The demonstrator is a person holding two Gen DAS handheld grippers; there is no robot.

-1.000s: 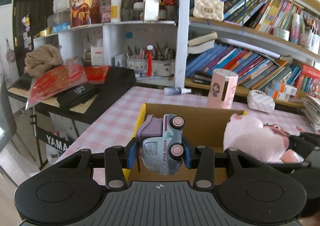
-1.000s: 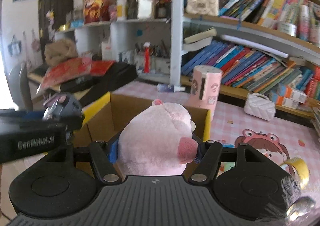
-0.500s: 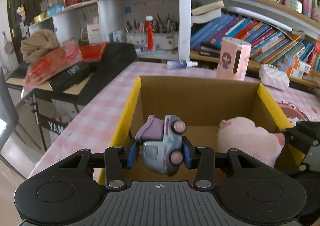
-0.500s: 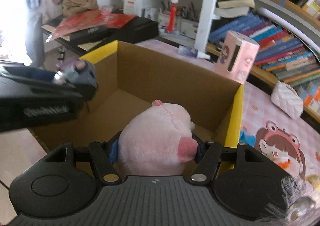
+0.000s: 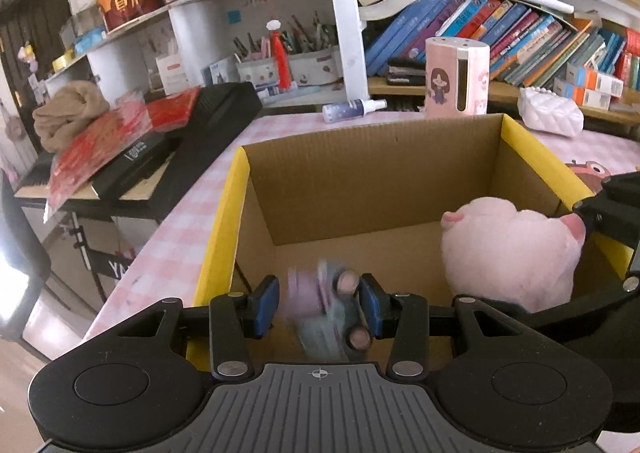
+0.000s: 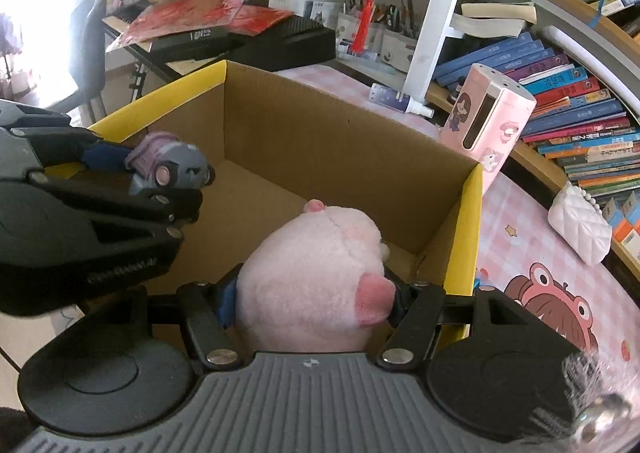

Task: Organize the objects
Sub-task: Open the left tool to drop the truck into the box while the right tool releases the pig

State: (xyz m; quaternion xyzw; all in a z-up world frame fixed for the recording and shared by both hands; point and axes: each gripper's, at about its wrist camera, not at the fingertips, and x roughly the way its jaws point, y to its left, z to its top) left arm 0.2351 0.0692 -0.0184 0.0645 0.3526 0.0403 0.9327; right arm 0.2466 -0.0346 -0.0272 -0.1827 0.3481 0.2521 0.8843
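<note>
Bookshelves behind, pink checked table [image 5: 192, 229] below. Over the cardboard box [image 5: 372, 181], the left gripper [image 5: 318, 307] spreads wide around a blurred toy truck [image 5: 328, 313], while the right gripper [image 6: 316, 303] pinches the pink plush [image 6: 320, 273] beside it, box floor directly beneath both.

cardboard box [image 5: 372, 173] floor open between toys, walls hemming tongs

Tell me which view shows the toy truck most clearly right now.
The right wrist view: the toy truck is sharp there, seen from the side at the left gripper tips, above the cardboard box. In the left wrist view it sits between the fingers but is motion-blurred, with a gap beside it.
</note>
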